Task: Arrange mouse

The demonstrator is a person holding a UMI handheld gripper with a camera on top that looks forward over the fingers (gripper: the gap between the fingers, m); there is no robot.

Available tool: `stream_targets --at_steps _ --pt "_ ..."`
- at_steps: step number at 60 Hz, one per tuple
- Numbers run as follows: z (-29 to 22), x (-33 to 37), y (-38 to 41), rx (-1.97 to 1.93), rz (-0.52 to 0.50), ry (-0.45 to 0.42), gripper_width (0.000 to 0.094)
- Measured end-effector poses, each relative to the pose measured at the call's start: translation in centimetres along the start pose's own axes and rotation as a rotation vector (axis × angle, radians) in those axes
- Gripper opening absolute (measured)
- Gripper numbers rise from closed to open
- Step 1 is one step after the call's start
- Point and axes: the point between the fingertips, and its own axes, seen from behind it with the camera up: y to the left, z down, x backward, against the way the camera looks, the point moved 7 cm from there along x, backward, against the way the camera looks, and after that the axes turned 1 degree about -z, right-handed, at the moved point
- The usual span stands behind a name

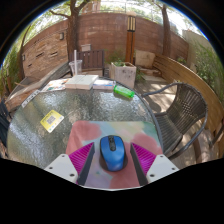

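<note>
The mouse [111,152], blue with a dark wheel down its middle, lies between the two fingers of the gripper [111,158] on a pink mat [92,135] that sits on a round glass table [60,105]. The fingers are spread, one pad [82,158] to the left of the mouse and the other to its right, and a thin gap seems to show on each side, so I judge the mouse rests on the mat rather than being pinched; contact is too close to call with certainty.

The mouse's long axis runs straight ahead, in line with the fingers, with its wheel end pointing away from the gripper. That puts the pads against its long flanks, which is the relation the next move depends on: a straight squeeze should catch it squarely.

Beyond the mouse, across the table, lie a yellow card [51,120], a green object [123,92], some papers [82,82] and a box [124,72]. A metal chair [185,110] stands to the right of the mouse, off the table.
</note>
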Motion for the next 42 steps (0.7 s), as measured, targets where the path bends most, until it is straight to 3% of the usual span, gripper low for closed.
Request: stream_targets --at_steps 2,5,9,24,42 --pt "-0.7 0.8 0.2 0.010 -0.005 0.000 0.0869" --pt "-0.9 1.8 0.2 0.019 -0.003 -0.021 0.0818" --pt "-1.7 4.3 0.5 0.022 0.005 -0.047 0.0858" --pt "-2.9 16.9 2.1 0.040 0.060 -0.147 0.0850" --pt "-0.4 30.0 4.2 0.076 0.114 -0.227 0.0847"
